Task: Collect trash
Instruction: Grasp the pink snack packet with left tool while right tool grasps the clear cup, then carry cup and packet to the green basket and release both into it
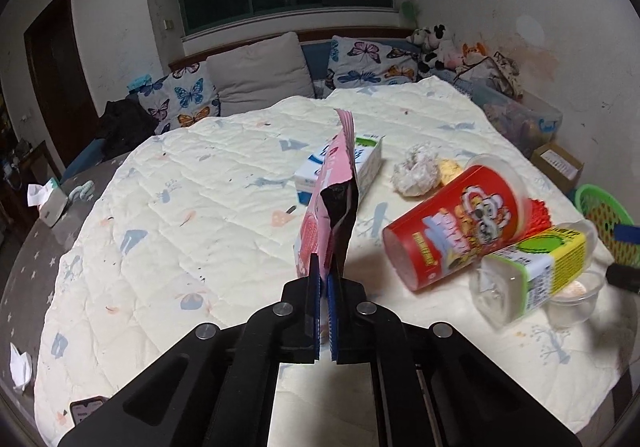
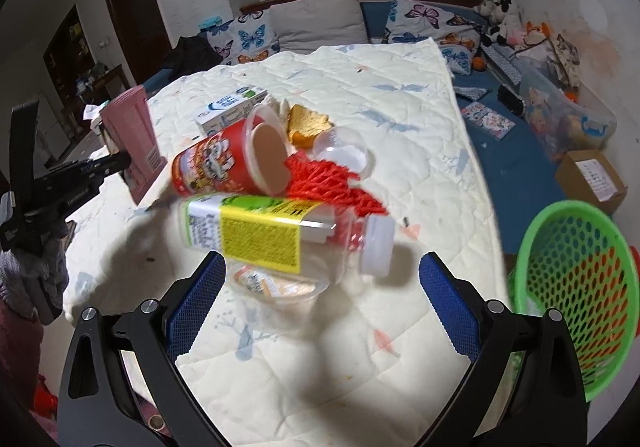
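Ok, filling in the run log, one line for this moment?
left gripper: shut on pink bag | right gripper: open, near bottle | basket: right

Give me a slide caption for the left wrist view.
Left claw shut on a pink snack bag above the quilt, beside a tipped red chip can.

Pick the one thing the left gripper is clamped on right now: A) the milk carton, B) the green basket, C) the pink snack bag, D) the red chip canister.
C: in the left wrist view the left gripper has its blue pads pressed together on the bottom edge of the pink snack bag, which stands up above the quilt.
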Demonstrator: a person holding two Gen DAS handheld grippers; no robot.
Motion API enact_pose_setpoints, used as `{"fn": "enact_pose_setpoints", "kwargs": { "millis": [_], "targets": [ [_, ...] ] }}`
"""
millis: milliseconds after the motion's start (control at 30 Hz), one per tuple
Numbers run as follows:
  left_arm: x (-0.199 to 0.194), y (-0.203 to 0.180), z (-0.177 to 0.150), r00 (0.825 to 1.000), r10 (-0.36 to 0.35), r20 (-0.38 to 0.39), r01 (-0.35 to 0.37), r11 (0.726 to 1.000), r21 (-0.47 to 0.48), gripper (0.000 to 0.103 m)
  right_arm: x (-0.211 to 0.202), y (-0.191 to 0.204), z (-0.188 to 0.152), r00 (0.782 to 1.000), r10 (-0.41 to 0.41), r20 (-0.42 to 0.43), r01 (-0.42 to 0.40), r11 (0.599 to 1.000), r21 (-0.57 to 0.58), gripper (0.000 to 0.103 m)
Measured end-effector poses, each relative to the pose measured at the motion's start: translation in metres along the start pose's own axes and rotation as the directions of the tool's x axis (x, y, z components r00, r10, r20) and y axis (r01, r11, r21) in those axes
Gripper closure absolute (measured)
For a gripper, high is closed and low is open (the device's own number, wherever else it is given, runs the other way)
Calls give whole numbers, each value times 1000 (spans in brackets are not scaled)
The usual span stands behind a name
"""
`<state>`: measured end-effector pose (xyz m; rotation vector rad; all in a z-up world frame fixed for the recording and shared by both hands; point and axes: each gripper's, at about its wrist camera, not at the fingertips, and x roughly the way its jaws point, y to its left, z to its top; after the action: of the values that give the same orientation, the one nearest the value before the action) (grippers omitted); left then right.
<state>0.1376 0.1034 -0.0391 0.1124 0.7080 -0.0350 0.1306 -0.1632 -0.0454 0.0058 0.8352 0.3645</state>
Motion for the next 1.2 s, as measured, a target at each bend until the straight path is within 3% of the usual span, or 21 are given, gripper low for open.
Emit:
{"fn": "enact_pose_setpoints", "kwargs": {
  "millis": [200, 533, 633, 733, 1200],
  "targets": [
    [-8, -6, 5, 999, -28, 16, 28, 1000, -3, 100, 12, 11, -18, 998, 38, -55, -37, 999, 4, 7],
    [-12, -15, 6, 998, -60, 24, 59, 998, 9, 100, 41, 20, -20, 993, 71, -95, -69, 997, 27, 18],
    [-16, -18, 7, 997, -67, 31, 66, 998, 17, 100, 46, 18, -19, 991, 83, -102, -79, 996, 44, 28],
    [-20, -21, 9, 996, -77, 41, 76, 997, 24, 100, 45, 15, -20, 989, 102, -104, -97, 994, 52, 45],
    [-43, -58, 22, 980, -180, 85, 173, 981, 82, 100, 6, 8, -42, 990, 116, -82, -112, 992, 51, 46]
  ]
}}
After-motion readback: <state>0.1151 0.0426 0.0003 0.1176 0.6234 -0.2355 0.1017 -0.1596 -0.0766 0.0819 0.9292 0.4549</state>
